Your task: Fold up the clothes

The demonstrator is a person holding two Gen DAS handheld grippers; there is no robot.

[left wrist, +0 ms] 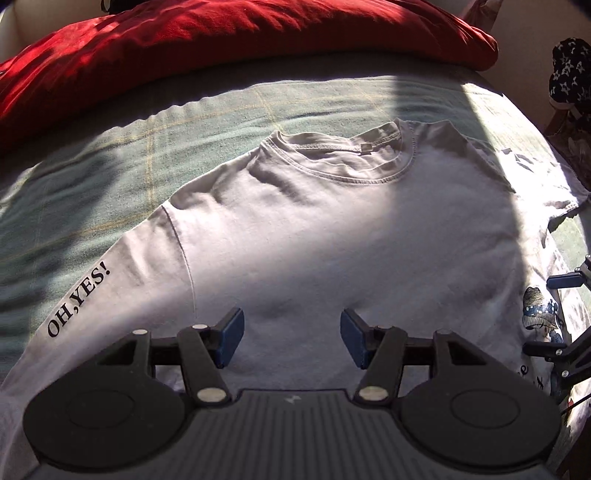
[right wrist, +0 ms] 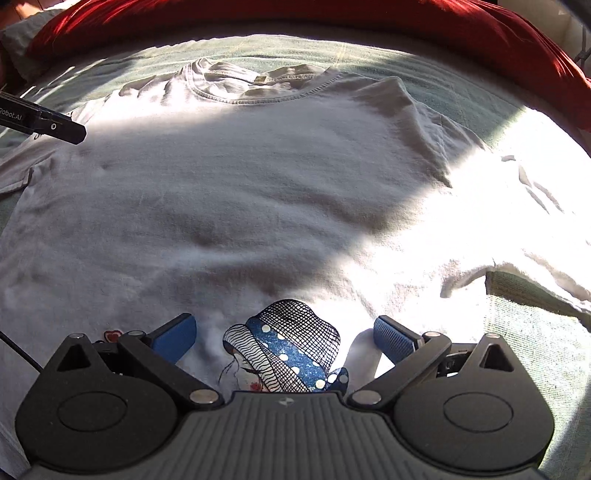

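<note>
A white T-shirt [left wrist: 332, 236] [right wrist: 229, 184] lies spread flat on a pale green bedspread [left wrist: 110, 155], neckline [left wrist: 332, 155] toward the far side. Its left sleeve [left wrist: 92, 295] carries black "OH,YES!" lettering. A printed figure in a blue dotted hat [right wrist: 288, 347] marks the lower right of the shirt. My left gripper [left wrist: 291, 338] hovers open over the shirt's lower middle, nothing between its blue pads. My right gripper [right wrist: 284, 339] is open too, its pads on either side of the print. The right gripper's fingers [left wrist: 561, 317] show at the left view's right edge.
A red blanket [left wrist: 221, 40] [right wrist: 332, 22] is bunched along the far side of the bed. A dark star-patterned object [left wrist: 570, 70] sits at the far right. The shirt's right sleeve [right wrist: 535, 258] lies in bright sunlight. The left gripper's black tip [right wrist: 51, 125] shows at the right view's left edge.
</note>
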